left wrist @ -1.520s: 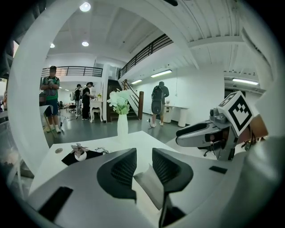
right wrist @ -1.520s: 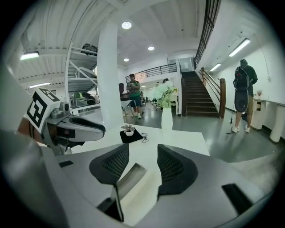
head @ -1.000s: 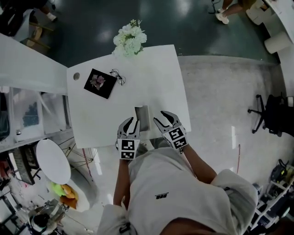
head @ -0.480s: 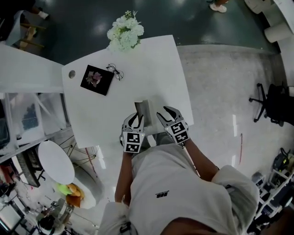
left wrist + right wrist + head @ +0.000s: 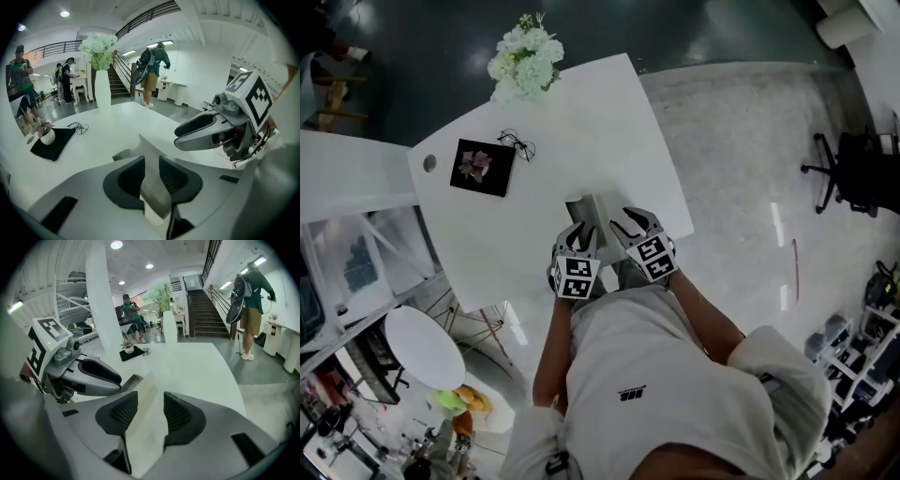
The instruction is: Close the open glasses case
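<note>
1. The step in hand looks like taking hold of the loose flap so that the case can be folded shut. The glasses case (image 5: 589, 210) lies open on the white table (image 5: 534, 225), just above the centre of the head view. Both grippers sit at its lower end.
2. The left gripper (image 5: 150, 174) is clenched on the case. In its own view the pale flap rises between the two dark pads (image 5: 127, 177), which press against both of its faces.
3. The right gripper (image 5: 149, 411) is released. Its jaws stand apart, with the flap's edge between them lying close to the left-hand pad, and a gap shows at the other.
4. The next move, as I judge it, calls for the right jaws to close on or push the flap. Both grippers would then swing it over the body of the case until it seats, while the left one keeps the case from sliding on the smooth top.
5. The spectacles (image 5: 517, 143) lie well apart in the upper left, beside a black mat (image 5: 478, 167). They are not in the case.
6. Writing:
   - The marker cubes (image 5: 577, 277) carry only black-and-white square patterns.
   - A small mark on the person's shirt (image 5: 630, 397) is too small to read.
   - No brand shows on the case.
</note>
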A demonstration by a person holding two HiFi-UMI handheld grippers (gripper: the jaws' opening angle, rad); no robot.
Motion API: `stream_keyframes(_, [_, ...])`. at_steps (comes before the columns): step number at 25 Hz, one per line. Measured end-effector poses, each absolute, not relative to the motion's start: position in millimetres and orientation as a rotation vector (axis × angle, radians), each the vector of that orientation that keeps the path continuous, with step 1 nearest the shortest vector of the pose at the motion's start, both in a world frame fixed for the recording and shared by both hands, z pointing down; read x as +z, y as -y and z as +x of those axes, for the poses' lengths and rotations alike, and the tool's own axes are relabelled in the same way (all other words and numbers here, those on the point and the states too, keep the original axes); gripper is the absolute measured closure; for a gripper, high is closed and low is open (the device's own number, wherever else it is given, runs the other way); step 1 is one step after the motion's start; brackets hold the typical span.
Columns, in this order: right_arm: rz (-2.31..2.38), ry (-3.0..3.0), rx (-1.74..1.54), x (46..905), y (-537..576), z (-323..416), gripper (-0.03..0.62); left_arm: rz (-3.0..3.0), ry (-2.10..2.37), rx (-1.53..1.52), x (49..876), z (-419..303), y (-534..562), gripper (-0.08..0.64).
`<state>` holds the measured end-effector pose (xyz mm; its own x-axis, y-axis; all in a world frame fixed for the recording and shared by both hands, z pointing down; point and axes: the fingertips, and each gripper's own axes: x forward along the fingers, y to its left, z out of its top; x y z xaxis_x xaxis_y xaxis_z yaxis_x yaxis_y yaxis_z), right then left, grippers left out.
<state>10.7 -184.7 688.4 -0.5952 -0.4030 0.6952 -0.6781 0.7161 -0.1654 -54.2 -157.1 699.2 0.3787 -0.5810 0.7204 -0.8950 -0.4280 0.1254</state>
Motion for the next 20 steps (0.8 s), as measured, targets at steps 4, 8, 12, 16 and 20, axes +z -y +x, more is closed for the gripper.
stream_keyframes(4, [0.819,2.257,0.564,695.9,180.3,6.8,0.417,2.137,1.224,0.828,709.5,-49.5,155.4,0.451])
stream_keyframes(8, [0.813,2.234,0.566,701.1,176.9,3.0,0.419,2.142,1.206,0.824,717.6,-50.6,158.3,0.453])
stream_keyframes(12, [0.813,2.221,0.572,705.3,173.6,2.2,0.419,2.152,1.182,0.817,721.0,-49.4,161.3,0.453])
stream_keyframes(16, [0.823,2.215,0.595,709.1,172.0,1.1,0.419,2.164,1.158,0.811,723.6,-44.5,160.5,0.453])
stream_keyframes(20, [0.82,2.212,0.599,712.1,170.2,-1.8,0.419,2.172,1.133,0.8,725.1,-42.1,157.6,0.453])
